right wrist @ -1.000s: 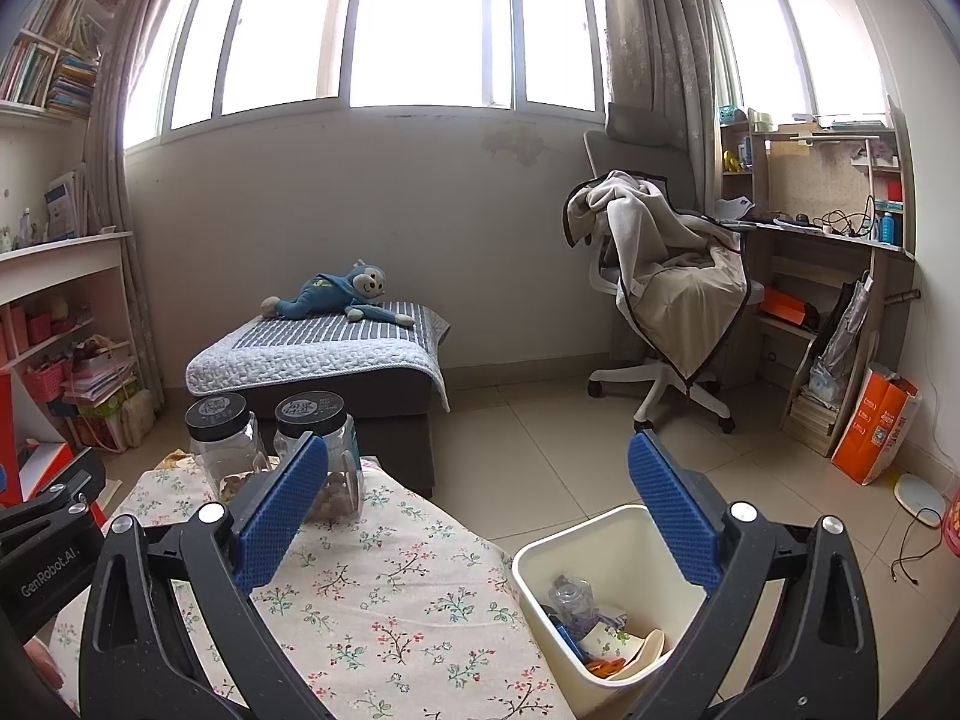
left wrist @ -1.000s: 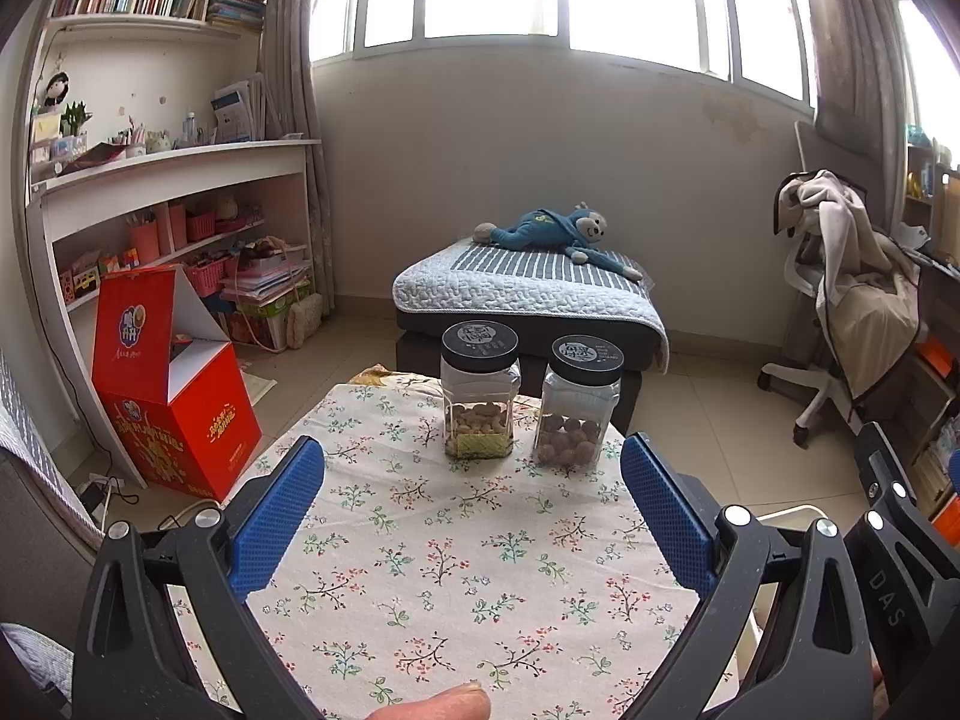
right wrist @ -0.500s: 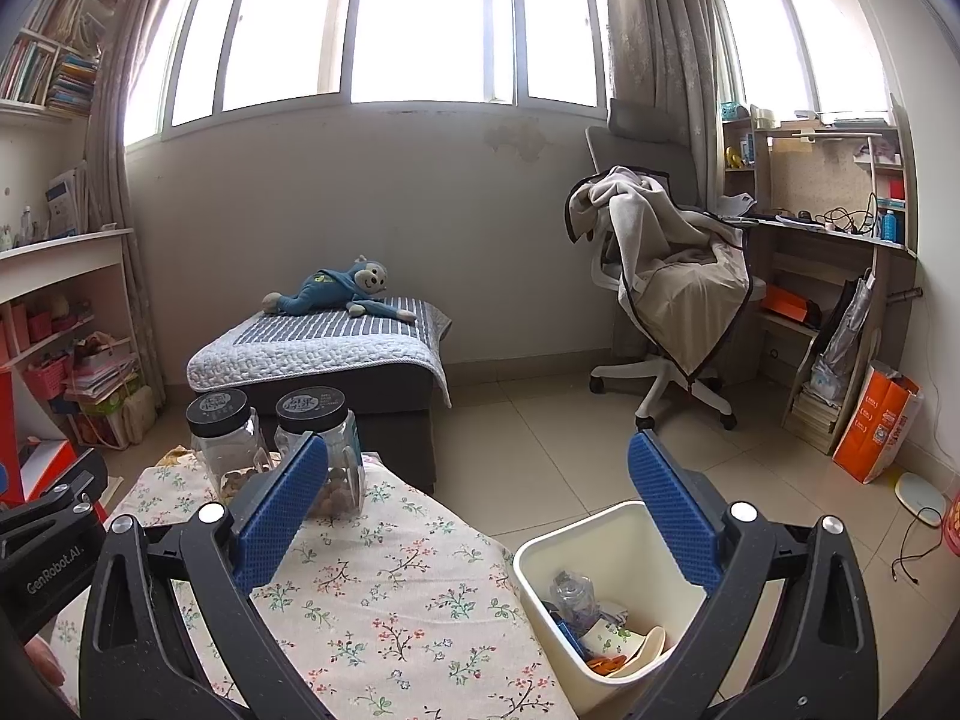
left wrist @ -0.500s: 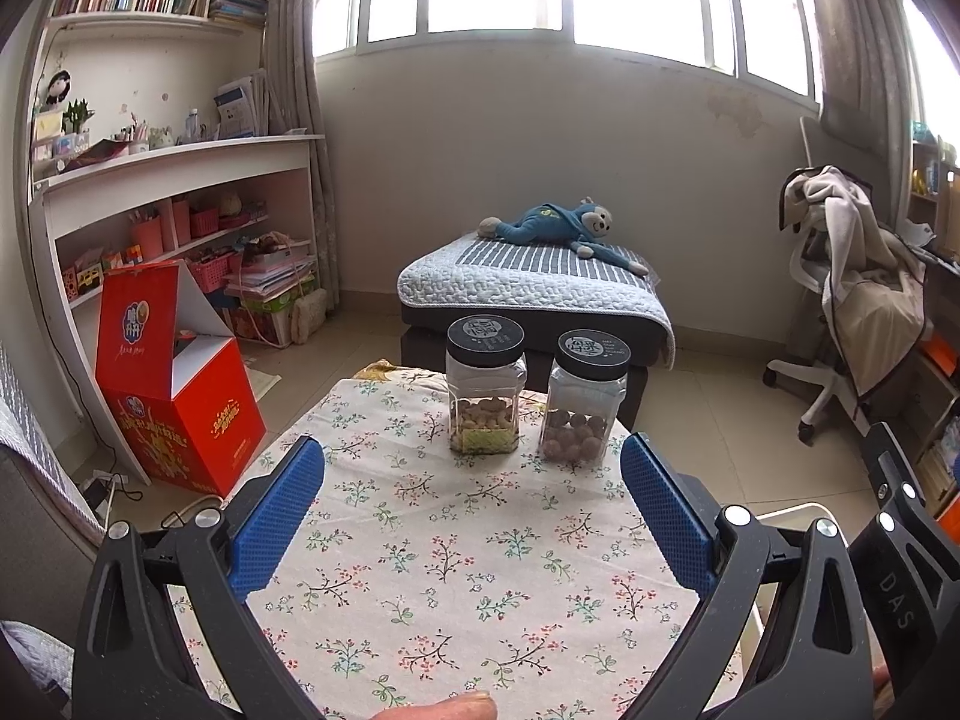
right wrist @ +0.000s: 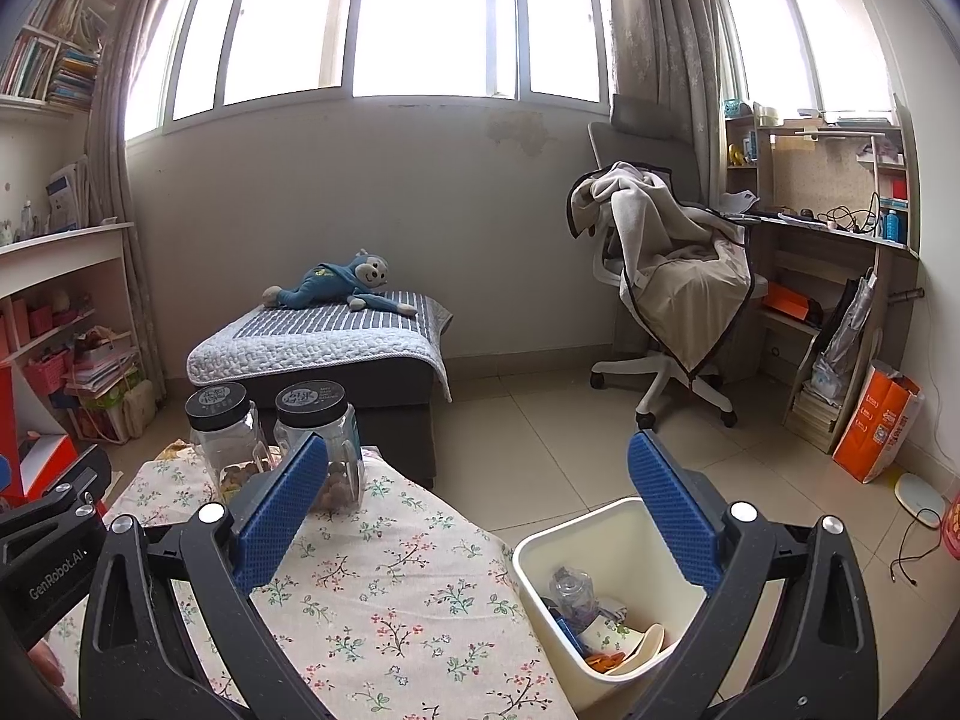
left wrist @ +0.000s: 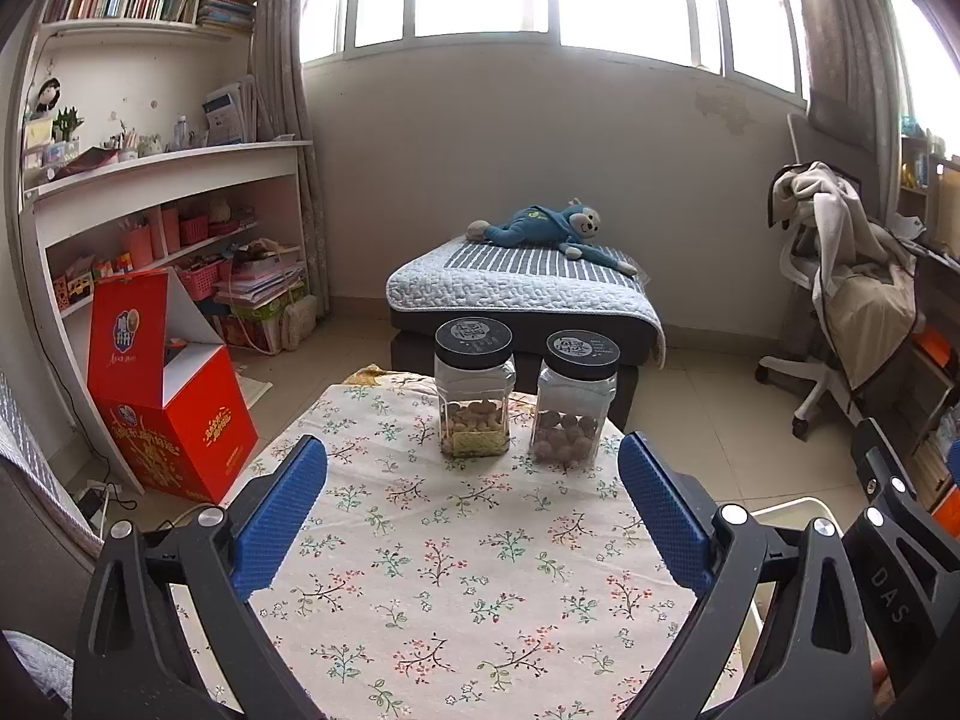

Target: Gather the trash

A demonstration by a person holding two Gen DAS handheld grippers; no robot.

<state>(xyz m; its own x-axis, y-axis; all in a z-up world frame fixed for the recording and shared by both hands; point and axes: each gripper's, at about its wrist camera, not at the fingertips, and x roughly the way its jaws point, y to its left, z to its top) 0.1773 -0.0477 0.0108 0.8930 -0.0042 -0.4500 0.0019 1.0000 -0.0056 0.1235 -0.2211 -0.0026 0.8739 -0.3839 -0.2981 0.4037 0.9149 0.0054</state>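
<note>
— Both empty? Left gripper [left wrist: 471, 519] wide apart, right gripper [right wrist: 477, 513] too.
— Trash inside waste bin [right wrist: 606, 531] beside tabletop [left wrist: 456, 570]. Seemingly finished; only checking for leftovers.

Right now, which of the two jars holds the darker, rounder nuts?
The right jar, nearer the bin; the left jar holds paler nuts.

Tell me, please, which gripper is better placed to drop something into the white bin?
Probably the right gripper: it is open, and the white bin lies just below it. The left gripper faces the jars.
</note>
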